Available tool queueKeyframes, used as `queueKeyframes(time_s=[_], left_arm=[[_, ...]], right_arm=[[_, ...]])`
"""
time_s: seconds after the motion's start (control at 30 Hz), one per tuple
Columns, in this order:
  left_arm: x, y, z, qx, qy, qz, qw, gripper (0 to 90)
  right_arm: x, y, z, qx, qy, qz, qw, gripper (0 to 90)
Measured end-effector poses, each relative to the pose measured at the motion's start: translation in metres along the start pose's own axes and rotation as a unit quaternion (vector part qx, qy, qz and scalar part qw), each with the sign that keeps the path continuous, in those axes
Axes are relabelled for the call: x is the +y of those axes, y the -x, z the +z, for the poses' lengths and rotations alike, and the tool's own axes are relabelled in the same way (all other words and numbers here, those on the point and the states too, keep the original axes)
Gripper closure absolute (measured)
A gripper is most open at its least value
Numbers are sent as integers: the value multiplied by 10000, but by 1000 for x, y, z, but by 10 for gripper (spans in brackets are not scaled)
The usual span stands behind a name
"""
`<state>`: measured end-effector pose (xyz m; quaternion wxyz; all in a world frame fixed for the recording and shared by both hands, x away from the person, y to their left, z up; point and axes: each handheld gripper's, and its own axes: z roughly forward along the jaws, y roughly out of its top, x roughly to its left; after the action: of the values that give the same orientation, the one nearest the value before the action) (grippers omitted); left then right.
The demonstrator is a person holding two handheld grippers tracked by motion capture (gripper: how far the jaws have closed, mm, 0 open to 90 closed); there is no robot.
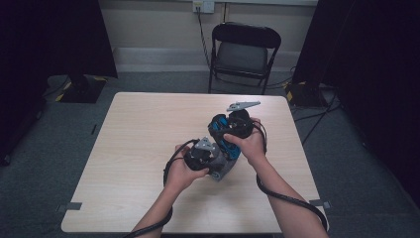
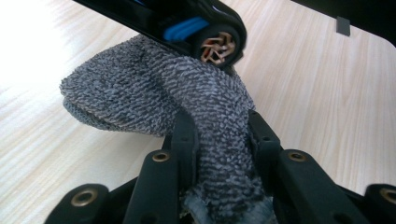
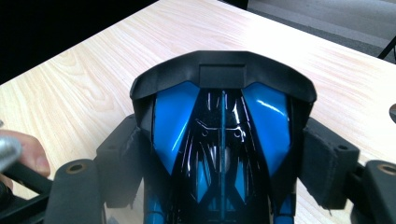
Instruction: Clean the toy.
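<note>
Toy car [image 3: 223,154] front cut off

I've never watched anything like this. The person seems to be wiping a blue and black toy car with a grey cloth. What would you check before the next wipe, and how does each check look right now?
1. Cloth held firmly: ok. The left gripper has its jaws pinched on the grey cloth.
2. Car held steady: ok. The right gripper clamps the toy car by both sides.
3. Cloth touching the car: ok. In the left gripper view it lies against the body beside a wheel.
4. Car lifted off the table: cannot tell; the hands hide its underside.
5. Room to move: ok. The tabletop around the hands is bare.
6. Dirt remaining on the car: cannot tell.
</note>
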<state>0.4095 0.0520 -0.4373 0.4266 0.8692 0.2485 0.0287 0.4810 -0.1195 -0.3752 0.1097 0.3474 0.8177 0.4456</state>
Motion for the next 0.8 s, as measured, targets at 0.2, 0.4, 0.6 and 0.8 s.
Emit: queueKeyframes(time_s=[0.2,0.4,0.6,0.8], left_arm=[[-3,6,4,-93,-54,90,9999,697],[-5,9,3,-166,-37,124,9998,697],[-10,6,-6,-156,-84,129,9998,697],[-19,-8,-24,127,-9,-77,9999,697]], right_arm=[[0,1,-1,-25,25,25,10000,258],[1,4,-2,-76,26,45,10000,258],[0,11,-5,-157,46,63,9998,258],[-8,16,-11,-137,27,106,9998,258]])
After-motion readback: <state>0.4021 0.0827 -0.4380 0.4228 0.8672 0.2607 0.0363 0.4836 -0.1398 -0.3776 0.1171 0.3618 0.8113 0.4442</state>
